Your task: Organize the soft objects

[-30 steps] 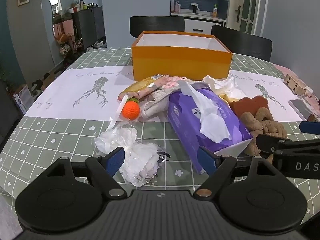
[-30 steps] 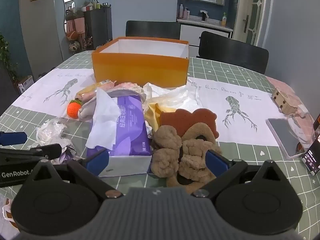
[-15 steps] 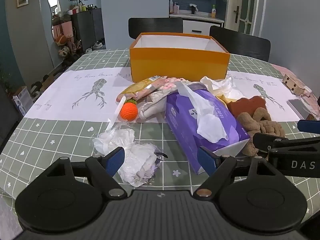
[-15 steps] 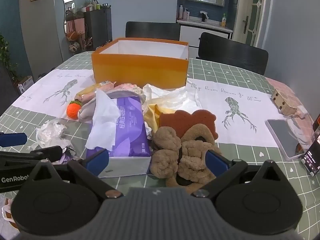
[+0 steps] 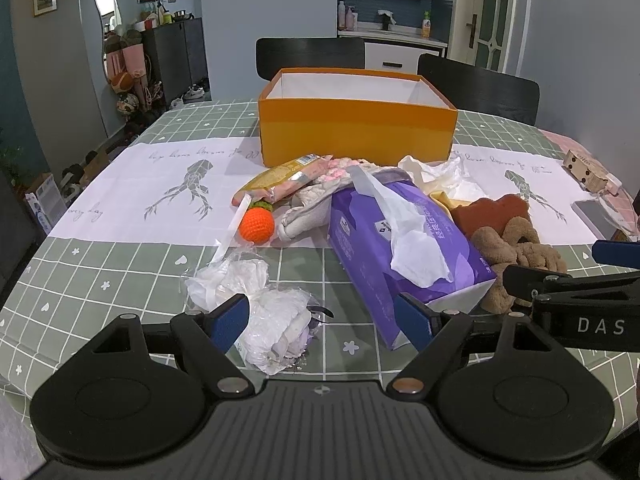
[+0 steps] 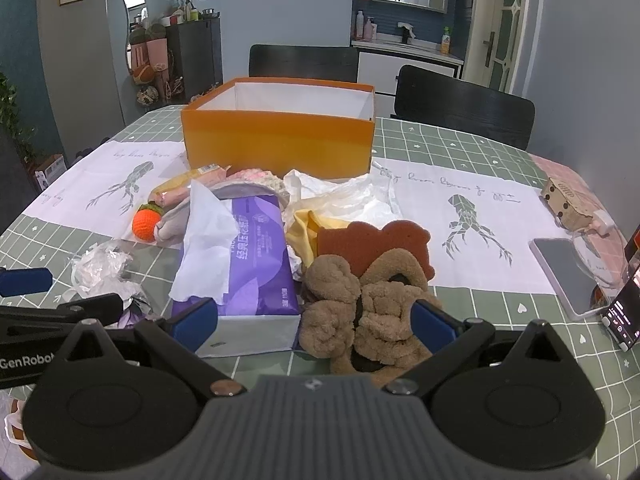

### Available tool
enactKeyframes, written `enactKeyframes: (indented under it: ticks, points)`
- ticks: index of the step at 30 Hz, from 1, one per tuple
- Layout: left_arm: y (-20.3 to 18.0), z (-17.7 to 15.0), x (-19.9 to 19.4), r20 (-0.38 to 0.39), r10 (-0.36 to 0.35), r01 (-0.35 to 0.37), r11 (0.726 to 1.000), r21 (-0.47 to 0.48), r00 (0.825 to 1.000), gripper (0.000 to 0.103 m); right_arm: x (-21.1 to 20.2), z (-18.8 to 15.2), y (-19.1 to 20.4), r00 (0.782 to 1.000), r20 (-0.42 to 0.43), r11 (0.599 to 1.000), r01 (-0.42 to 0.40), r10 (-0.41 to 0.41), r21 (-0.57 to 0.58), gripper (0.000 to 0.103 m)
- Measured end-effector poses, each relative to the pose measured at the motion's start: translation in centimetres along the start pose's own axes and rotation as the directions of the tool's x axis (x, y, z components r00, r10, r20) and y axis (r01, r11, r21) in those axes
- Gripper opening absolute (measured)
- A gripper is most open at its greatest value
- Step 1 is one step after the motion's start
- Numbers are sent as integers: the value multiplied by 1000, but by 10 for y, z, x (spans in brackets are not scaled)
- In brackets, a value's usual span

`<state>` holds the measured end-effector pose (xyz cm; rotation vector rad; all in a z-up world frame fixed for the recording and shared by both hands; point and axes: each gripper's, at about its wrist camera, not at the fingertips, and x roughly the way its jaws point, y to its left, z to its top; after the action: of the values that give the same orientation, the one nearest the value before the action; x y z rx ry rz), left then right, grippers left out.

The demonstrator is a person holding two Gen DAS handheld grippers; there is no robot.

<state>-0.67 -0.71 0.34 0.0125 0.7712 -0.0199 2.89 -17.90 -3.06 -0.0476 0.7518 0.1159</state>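
A green checked tablecloth (image 5: 120,264) covers the table, with a white runner (image 5: 160,184) printed with grey branch figures across it. 2 black chairs (image 6: 464,112) stand at the far side. At the right edge lie a phone (image 6: 564,268) and, beyond it, a small cardboard box (image 6: 568,200). A dark cabinet (image 5: 176,56) stands by the left wall.
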Motion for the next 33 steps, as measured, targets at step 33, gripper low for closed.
enactKeyframes:
  ticks: [33]
  points:
    - [-2, 0, -5, 15, 6, -6, 1000, -2, 1000, 97, -1, -1, -2, 1000, 4, 1000, -5, 5, 6, 101]
